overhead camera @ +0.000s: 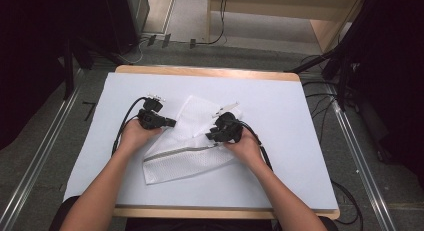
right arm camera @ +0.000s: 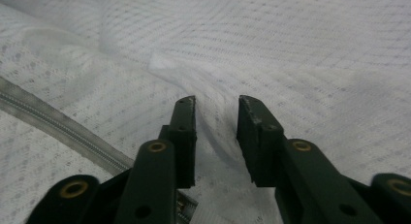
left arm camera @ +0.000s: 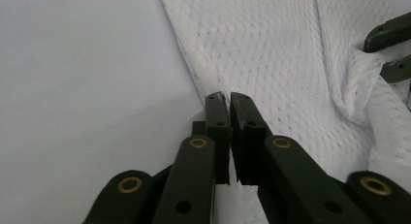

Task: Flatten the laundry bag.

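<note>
Table (overhead camera: 300,141) with a white covering carries a crumpled white mesh zip bag (overhead camera: 187,158) at its middle, grey zipper (overhead camera: 175,152) running across the near half. Left gripper (left arm camera: 227,99) sits at the bag's left edge, jaws nearly closed, pinching the mesh rim. Right gripper (right arm camera: 215,104) hovers over the bag's right part, jaws partly open around a raised fold, not clamped.
</note>
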A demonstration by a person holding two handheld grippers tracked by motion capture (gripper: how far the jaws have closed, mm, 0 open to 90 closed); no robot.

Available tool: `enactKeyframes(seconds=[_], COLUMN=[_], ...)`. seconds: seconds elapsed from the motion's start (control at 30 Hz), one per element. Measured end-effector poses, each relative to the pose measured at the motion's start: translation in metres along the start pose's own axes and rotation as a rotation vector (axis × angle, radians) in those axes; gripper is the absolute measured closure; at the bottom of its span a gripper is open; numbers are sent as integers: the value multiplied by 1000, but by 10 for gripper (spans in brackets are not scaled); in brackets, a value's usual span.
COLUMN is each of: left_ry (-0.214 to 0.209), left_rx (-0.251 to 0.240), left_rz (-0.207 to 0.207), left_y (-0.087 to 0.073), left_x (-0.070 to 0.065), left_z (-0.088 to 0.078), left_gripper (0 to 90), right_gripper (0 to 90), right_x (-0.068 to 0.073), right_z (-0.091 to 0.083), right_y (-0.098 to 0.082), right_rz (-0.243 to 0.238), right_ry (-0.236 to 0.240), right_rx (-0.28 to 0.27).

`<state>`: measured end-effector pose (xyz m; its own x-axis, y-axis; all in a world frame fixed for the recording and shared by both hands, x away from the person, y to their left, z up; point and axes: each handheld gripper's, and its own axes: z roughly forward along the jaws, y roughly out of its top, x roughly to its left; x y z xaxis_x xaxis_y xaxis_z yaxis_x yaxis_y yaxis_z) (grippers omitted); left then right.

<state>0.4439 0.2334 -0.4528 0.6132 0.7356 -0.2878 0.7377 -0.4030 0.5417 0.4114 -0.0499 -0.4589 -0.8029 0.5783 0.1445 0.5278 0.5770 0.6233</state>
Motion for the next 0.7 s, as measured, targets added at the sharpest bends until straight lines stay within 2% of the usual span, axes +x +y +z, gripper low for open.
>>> enactKeyframes(seconds=[0.13,0.47,0.7], left_ry=[0,24,52], left_rx=[-1,-66,-109], left_rz=[-7,-56,-121], left_y=[1,-1,-5], left_x=[1,14,27], left_z=[-2,-19,-30], left_gripper=[897,898,898], right_gripper=[888,895,895], right_x=[3,1,-7], right_z=[-1,-15,-29], right_y=[1,2,0], right_rz=[-21,-11,10], right_ry=[-28,-15,-28], right_rx=[9,-28,-54])
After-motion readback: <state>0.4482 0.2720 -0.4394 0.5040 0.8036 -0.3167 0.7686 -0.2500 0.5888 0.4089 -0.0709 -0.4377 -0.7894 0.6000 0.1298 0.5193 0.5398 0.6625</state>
